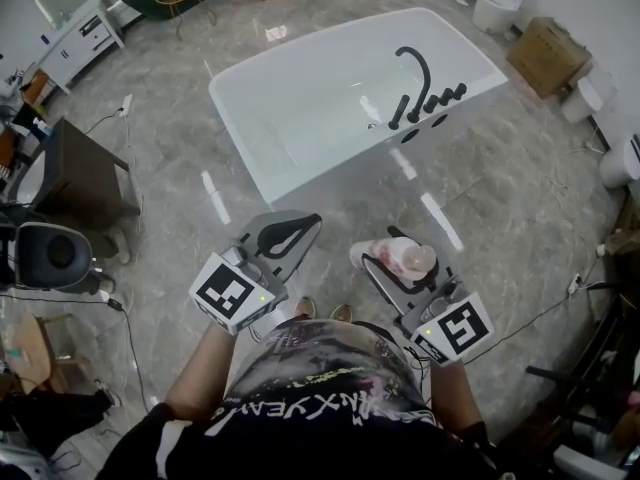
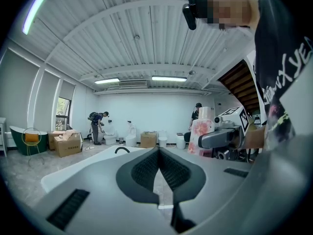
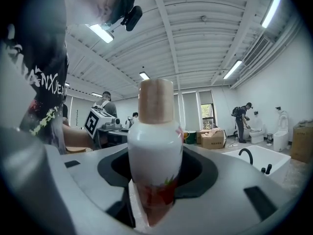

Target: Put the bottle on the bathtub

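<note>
**Head view:** your right gripper (image 1: 397, 264) is clamped on the white, pink-flowered plastic bottle (image 1: 400, 256), well short of the white rectangular bathtub (image 1: 262, 173). Open grey marble floor (image 1: 500, 193) lies between.

**Left gripper view:** your left gripper (image 2: 157, 166), jaws together, carries nothing.

**Right gripper view:** only the bottle's tapered end sits between the jaws, so it may slip. The rim beside the black curved faucet (image 3: 246, 154) looks narrow.

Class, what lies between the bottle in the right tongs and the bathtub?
Only bare floor lies between the bottle and the bathtub. The head view shows this.
</note>
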`<action>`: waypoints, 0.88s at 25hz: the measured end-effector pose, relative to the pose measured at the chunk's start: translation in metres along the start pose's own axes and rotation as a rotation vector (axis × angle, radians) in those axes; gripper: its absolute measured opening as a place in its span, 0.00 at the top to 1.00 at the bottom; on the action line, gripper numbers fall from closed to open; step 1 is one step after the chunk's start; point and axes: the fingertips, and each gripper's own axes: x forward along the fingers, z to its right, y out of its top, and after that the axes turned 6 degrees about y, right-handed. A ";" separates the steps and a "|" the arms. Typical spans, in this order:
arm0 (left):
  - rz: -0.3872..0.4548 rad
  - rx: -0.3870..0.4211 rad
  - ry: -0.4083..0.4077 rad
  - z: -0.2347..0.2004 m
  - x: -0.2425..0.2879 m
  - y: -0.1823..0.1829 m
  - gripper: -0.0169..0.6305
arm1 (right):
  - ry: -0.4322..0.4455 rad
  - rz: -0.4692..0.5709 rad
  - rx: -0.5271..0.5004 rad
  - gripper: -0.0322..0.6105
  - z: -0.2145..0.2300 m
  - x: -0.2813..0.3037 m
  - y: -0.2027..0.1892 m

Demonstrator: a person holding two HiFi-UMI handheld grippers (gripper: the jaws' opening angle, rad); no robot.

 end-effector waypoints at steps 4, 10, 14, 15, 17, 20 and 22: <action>-0.005 -0.002 0.006 0.017 0.001 -0.004 0.96 | 0.013 0.004 -0.012 0.62 -0.003 -0.013 -0.003; -0.021 0.006 0.003 0.038 0.003 -0.008 0.96 | 0.027 0.015 -0.022 0.62 -0.005 -0.029 -0.004; -0.026 0.011 0.003 0.044 0.001 -0.012 0.96 | 0.037 0.017 -0.027 0.62 -0.009 -0.031 -0.007; -0.027 0.012 0.003 0.045 0.000 -0.014 0.96 | 0.038 0.018 -0.028 0.62 -0.010 -0.031 -0.008; -0.031 0.017 0.003 0.045 0.000 -0.019 0.96 | 0.043 0.018 -0.029 0.62 -0.012 -0.030 -0.010; -0.027 0.022 0.004 0.044 0.004 -0.023 0.96 | 0.051 0.015 -0.037 0.62 -0.010 -0.028 -0.013; -0.019 0.015 0.004 0.043 0.007 -0.025 0.96 | 0.056 0.013 -0.041 0.62 -0.008 -0.025 -0.015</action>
